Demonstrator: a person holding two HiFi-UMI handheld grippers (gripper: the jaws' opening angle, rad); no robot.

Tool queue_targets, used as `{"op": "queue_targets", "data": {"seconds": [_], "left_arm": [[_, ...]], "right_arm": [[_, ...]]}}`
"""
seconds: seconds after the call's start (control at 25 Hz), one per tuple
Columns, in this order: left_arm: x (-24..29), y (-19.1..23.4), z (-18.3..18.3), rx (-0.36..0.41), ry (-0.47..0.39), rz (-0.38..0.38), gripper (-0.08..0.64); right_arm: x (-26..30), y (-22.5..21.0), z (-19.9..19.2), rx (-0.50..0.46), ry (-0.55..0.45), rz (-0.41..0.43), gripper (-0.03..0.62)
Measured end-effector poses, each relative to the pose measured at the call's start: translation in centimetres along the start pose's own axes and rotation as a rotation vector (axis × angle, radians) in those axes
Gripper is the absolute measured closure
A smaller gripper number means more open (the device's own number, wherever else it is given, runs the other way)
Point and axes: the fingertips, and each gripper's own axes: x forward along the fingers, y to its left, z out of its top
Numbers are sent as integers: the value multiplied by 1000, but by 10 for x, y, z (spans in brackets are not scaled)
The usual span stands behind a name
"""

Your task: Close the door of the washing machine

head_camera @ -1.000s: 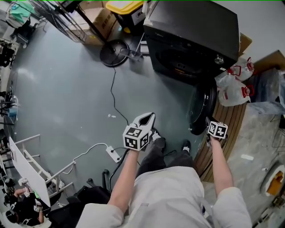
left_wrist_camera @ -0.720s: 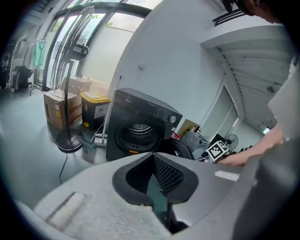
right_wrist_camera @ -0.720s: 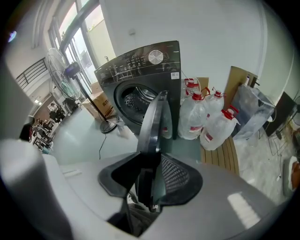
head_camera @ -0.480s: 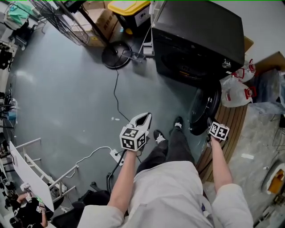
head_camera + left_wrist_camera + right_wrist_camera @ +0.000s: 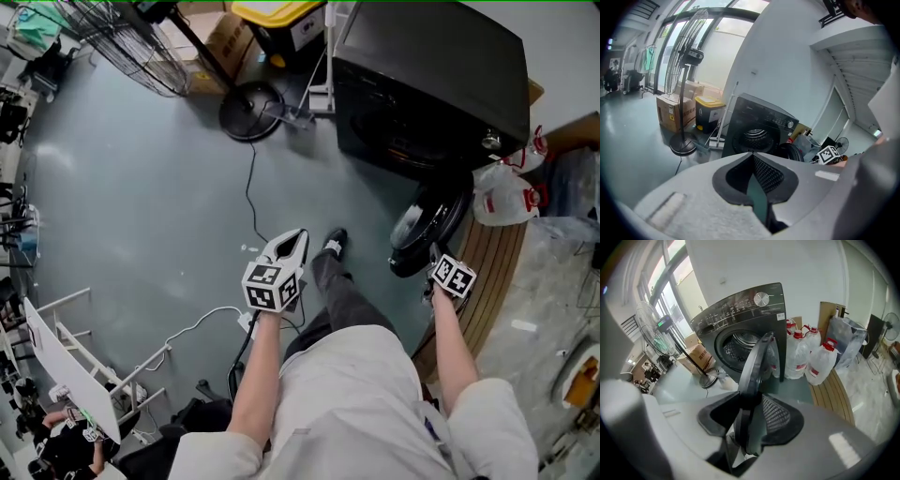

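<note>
Grey floor (image 5: 141, 187), with glazing behind in the left gripper view.

- Door (image 5: 757, 357): round, dark, standing open in front of the washer (image 5: 431, 75) and seen edge-on. Its free rim runs down into the jaws of the right gripper (image 5: 749, 427) and lies between the two pads, which bear on it. These jaws are opening, with the rim between them.
- Drum mouth (image 5: 740, 345): uncovered, just left of the door in the right gripper view.
- Left gripper (image 5: 752, 161): jaws closed together with nothing between them. It is over bare floor beside the person's leg (image 5: 342, 295), well apart from the door, and faces the washer.
- Jugs (image 5: 820, 364): white with red caps, just right of the washer.
- Fan base (image 5: 251, 110): on the floor left of the washer.
- Cable (image 5: 251, 202): trails from the fan base across the floor.
- Boxes (image 5: 670, 112): cardboard, behind the fan.
</note>
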Motion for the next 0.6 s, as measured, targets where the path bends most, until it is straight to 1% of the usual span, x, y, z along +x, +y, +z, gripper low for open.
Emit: {"op": "queue_targets", "data": {"seconds": [0.12, 0.2, 0.36, 0.6], "left_arm": [[-2, 12, 5, 14, 11, 0, 554], [1, 24, 11, 19, 7, 3, 554], [6, 49, 16, -4, 17, 14, 555], [19, 69, 31, -16, 26, -19, 555]], "right_arm": [[3, 17, -1, 45, -23, -17, 442], [10, 28, 6, 65, -45, -29, 442], [23, 46, 8, 112, -52, -46, 439], [35, 68, 17, 155, -53, -70, 430]]}}
